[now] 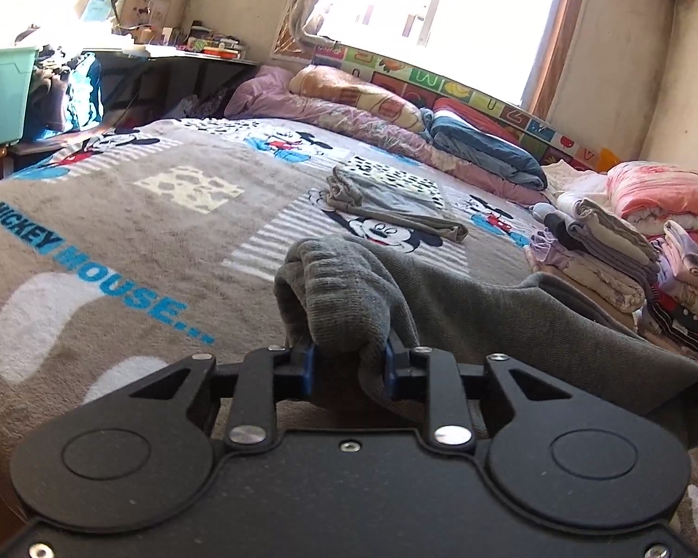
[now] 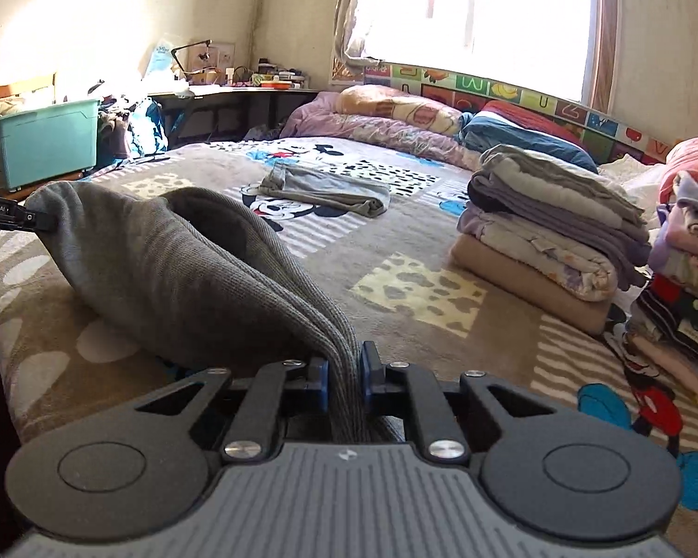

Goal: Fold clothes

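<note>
Clamping grey garment [image 1: 442, 307] at both ends: left gripper [image 1: 349, 362] on bunched fold, right gripper [image 2: 344, 372] on pinched edge. Stretched between grippers, sagging onto bed [image 2: 419, 339]. Second garment [image 2: 325, 190] flat beyond; folded stack [image 2: 549, 237] beside, right.

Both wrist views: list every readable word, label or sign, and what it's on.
"MICKEY MOUSE..." in blue on the bed blanket.
"GenRobot.AI" in white on the left gripper, seen at the left edge of the right wrist view; its first letter is cut by the frame edge.
Single big letters on the alphabet play mat under the window; distorted, not reliably readable.
Papers and boxes on the desk: too small to read.
</note>
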The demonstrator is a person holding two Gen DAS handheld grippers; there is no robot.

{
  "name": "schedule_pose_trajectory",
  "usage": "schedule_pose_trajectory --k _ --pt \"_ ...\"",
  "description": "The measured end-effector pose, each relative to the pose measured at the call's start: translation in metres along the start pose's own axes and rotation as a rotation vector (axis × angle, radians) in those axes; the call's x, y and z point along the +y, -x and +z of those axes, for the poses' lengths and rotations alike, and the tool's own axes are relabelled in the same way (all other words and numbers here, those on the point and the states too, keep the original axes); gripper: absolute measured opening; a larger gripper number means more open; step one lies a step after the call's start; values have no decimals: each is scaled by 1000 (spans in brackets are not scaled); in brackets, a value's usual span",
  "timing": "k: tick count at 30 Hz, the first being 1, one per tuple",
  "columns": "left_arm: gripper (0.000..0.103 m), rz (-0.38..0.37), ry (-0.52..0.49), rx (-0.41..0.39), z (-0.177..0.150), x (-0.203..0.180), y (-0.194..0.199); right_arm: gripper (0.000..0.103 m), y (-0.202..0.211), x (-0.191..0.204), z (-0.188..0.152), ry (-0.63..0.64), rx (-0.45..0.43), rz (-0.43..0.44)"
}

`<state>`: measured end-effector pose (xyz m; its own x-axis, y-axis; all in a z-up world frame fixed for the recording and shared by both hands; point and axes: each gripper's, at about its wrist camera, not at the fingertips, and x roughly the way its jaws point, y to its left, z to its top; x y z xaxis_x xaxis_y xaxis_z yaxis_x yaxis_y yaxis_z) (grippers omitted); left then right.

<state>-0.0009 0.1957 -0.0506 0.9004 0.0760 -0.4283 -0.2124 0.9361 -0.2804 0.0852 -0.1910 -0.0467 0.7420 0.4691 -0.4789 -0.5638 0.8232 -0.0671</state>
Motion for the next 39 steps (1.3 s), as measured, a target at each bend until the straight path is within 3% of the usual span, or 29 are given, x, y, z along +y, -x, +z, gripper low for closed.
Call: schedule_pose_trajectory --k 6,12,16,26,29,31,33,34,36,39 --pt "24 -32 -46 -22 3 -14 15 15 43 -17 -3 -30 47 80" --pt "24 -37 -22 -6 7 -15 11 15 37 -35 -4 -176 153 222" --pt "24 -45 4 23 12 -13 -13 15 13 -53 1 -227 217 246" --pt "25 1 28 127 12 -12 -89 16 -85 -99 8 -323 341 182" --pt "30 37 56 179 8 -3 -111 28 -103 -114 2 -378 363 151" --pt "40 58 87 211 5 6 -122 57 -107 -125 -4 -420 359 122" --pt "44 55 146 206 3 16 -121 74 -104 -137 -11 -471 332 84" --pt "47 51 179 194 3 20 -117 75 -97 -145 -17 -520 308 74" --pt "64 75 234 171 1 27 -108 76 -81 -161 -31 -617 260 54" --pt "65 67 341 152 -3 40 -94 82 -57 -180 -60 -800 184 54"
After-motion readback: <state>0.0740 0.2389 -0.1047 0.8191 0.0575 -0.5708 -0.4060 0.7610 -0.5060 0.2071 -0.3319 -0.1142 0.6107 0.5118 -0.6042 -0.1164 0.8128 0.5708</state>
